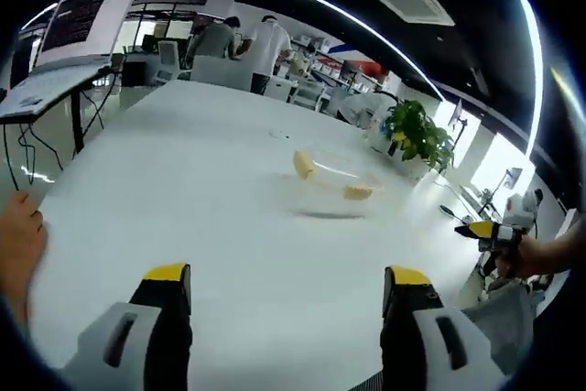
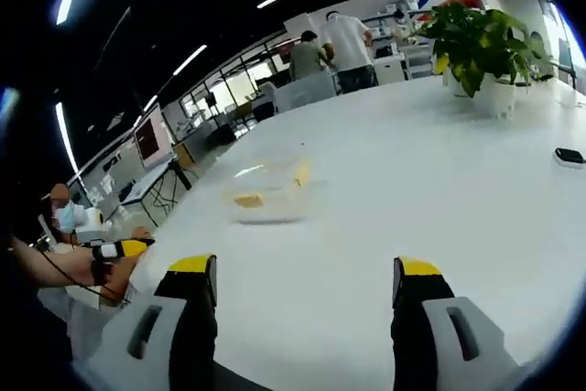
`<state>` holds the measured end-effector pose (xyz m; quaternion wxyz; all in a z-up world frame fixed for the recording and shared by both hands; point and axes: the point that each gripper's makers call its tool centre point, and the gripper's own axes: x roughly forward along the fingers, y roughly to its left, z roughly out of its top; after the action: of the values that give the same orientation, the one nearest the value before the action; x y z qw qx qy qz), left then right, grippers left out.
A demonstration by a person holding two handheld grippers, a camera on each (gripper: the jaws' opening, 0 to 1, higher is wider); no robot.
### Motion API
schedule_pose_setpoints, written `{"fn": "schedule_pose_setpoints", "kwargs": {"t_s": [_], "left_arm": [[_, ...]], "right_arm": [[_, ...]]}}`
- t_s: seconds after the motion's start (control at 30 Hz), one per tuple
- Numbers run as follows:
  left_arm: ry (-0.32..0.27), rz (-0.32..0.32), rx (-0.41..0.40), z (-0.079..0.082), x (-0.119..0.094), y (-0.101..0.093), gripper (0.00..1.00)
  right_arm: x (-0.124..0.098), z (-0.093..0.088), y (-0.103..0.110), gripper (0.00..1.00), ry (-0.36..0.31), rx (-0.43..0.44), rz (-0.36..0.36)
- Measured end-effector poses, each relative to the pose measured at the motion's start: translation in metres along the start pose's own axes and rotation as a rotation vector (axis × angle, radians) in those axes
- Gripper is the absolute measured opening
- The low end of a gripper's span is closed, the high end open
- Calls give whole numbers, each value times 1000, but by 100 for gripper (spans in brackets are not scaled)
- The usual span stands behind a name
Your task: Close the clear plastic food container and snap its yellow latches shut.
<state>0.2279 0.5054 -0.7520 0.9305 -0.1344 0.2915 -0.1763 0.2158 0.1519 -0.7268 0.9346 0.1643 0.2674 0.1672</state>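
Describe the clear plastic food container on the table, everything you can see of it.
The clear plastic food container is a low, see-through box, blurred in both views. It rests on the white table, out ahead of both grippers, with nothing gripping or touching it. Yellow latches show at its sides, one standing up at an end in the left gripper view, another low along the near side. Whether the lid is fully seated cannot be told. A potted plant stands beyond it.

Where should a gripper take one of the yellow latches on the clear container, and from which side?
Probably at a latch's free outer edge. The clear container sits low on the white table, a yellow latch on one end wall, another opposite. Come in level from that end. Both views are blurred; hinge direction unclear.
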Motion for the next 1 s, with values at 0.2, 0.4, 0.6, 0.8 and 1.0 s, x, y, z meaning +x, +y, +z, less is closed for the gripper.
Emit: {"fn": "schedule_pose_setpoints", "kwargs": {"t_s": [0.2,0.4,0.6,0.8,1.0], "left_arm": [[-54,6,-45,1,-24,-5,83],[-76,12,-87,-10,-34,-8,86],[-93,-8,-72,-11,-45,-15,84],[-139,41,-53,-6,-45,-12,80],[-125,46,-18,-12,-41,-17,77]], "right_arm": [[-19,5,7,77,-72,50,9],[-27,3,19,78,-109,49,40],[-32,0,18,77,-133,65,39],[-33,0,24,73,-185,27,22],[-30,-7,26,71,-174,-71,7]]}}
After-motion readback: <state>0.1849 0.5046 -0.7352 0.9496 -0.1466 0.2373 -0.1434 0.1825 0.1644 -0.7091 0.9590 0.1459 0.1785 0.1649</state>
